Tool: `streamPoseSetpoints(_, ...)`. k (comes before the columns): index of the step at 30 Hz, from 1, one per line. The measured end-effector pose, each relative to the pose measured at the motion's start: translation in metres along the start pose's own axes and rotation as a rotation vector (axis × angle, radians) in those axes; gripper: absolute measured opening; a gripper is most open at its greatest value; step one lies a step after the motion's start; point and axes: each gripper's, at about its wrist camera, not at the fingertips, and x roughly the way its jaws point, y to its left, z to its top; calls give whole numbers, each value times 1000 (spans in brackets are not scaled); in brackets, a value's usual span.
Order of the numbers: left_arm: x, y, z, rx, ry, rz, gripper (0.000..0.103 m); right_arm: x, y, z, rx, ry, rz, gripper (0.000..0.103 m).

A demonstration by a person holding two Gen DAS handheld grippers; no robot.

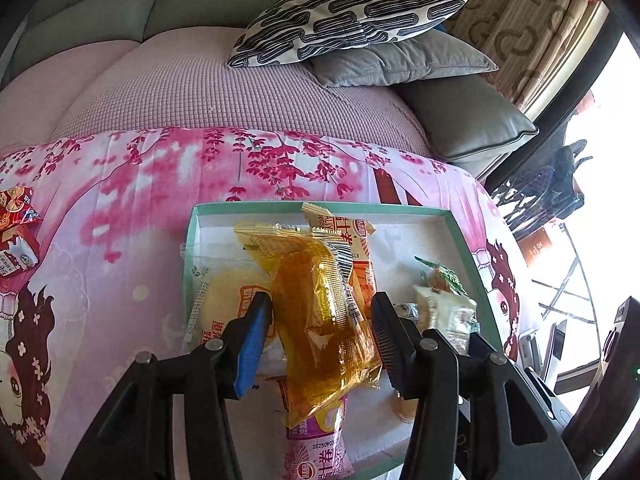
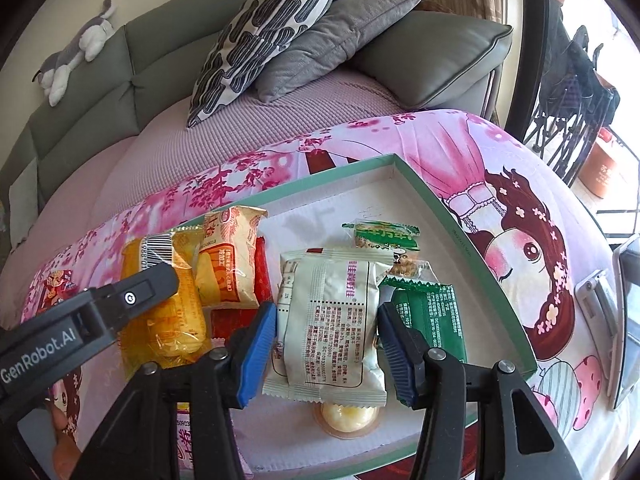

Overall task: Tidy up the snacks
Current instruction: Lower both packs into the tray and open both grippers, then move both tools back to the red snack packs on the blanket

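A: What takes up most of the scene?

B: A grey sofa point(image 2: 80, 80) at the far side with a patterned pillow point(image 1: 348, 20) leaning on a grey cushion point(image 1: 400, 64). Nearer lies a pink floral cloth point(image 1: 140, 208), and on it a shallow tray point(image 2: 460, 232) with a green rim. Its near edge is cut off behind the gripper arms.

A: And the snacks?

B: All in the tray, apart from red packets point(image 1: 18, 232) at the far left, half out of frame. The left gripper point(image 1: 322, 340) has a clear orange packet point(image 1: 320, 312) between its jaws, which stand partly open; the left pad touches it, the right pad looks just clear, so I cannot tell whether it is gripped. It hides most of a purple packet point(image 1: 316, 452) beneath.

A: The right one?

B: The right gripper point(image 2: 326, 352) straddles a white packet point(image 2: 332, 320), jaws partly open, pads at its edges; whether they press is hard to make out. A green packet point(image 2: 432, 320) sits just right, and a yellow jelly cup point(image 2: 348, 420) peeks out beneath.
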Motion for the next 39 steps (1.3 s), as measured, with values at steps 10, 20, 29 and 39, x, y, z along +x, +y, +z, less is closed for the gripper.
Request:
streamPoseSetpoints(10, -24, 7, -5, 12, -37, 27, 54, -5, 0, 0, -6, -11, -1, 64)
streamPoseSetpoints(20, -35, 39, -24, -3, -39, 144, 54, -14, 1, -1, -15, -15, -16, 64)
streamPoseSetpoints(29, -31, 57, -35, -21, -27, 197, 55, -21, 3, -4, -34, -12, -30, 64)
streamPoseSetpoints(39, -27, 58, -35, -4, -40, 235, 82, -18, 2, -4, -30, -5, -29, 84)
